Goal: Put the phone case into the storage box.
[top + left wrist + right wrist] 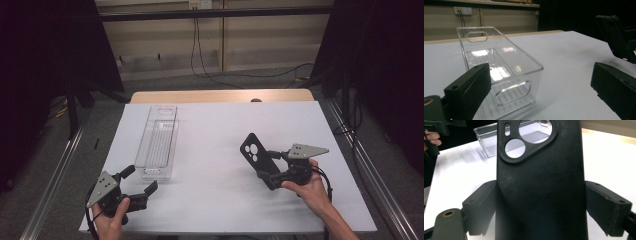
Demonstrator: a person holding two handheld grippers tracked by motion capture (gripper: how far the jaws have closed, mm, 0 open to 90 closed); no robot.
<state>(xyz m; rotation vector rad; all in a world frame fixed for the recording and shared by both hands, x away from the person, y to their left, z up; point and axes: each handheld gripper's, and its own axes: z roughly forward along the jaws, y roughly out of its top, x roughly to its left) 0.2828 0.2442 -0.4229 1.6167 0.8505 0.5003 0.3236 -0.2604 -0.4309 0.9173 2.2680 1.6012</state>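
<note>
The right gripper (272,167) clamps a black phone case (256,152) by its two long edges, one jaw pressed against each side. The case is held tilted above the white table (220,130), right of centre, with its camera cut-outs at the far upper end. In the right gripper view the case (539,187) rises between the jaws, and the clear plastic bin (499,142) shows through its round openings.

The left gripper (140,182) sits at the near left corner of the table, its jaws spread wide with nothing between them. It points at the near end of the clear plastic bin (160,142), which lies lengthwise on the left half of the table, well apart from the case. In the left gripper view the bin (504,67) stands just ahead of the jaws, a handle slot in each end wall.
</note>
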